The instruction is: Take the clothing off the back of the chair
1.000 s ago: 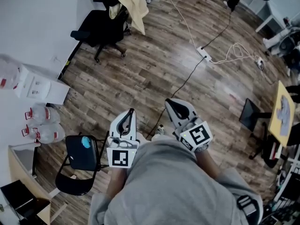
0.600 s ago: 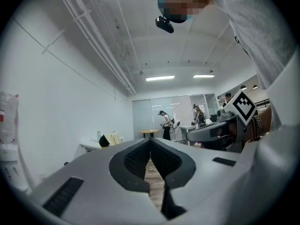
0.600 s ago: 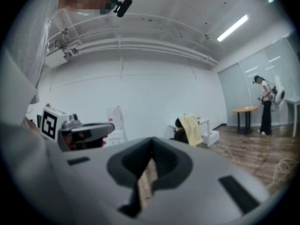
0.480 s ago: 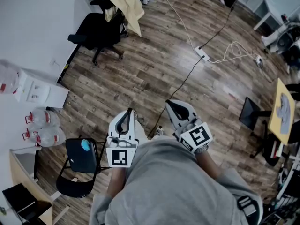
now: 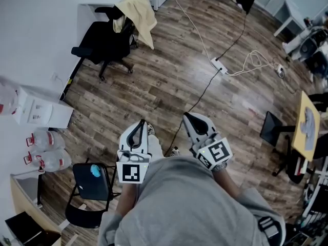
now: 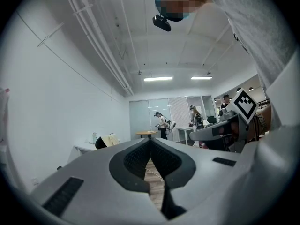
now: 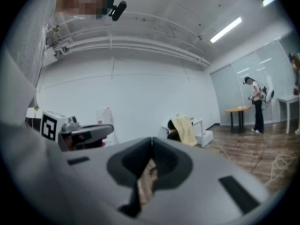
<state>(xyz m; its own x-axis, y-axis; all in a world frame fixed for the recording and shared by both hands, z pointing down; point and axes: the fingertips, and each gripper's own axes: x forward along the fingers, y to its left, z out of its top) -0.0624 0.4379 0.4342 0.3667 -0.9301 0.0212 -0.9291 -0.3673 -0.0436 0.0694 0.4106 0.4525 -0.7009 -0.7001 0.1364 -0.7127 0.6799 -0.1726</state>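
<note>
A pale yellow garment hangs over the back of a black office chair at the far upper left of the head view, beside a white desk. The same garment shows small in the right gripper view, and as a pale patch in the left gripper view. My left gripper and right gripper are held side by side close to my body, far from the chair. Both point roughly level, jaw tips together, nothing between them.
A black folding chair with a blue object on its seat stands at lower left, near water jugs and a white box. A power strip and cables cross the wooden floor. People stand far off by a round table.
The view has moved forward across the floor: the office chair with the garment has slid down and slightly left in the picture. Both grippers keep their pose and stay shut.
</note>
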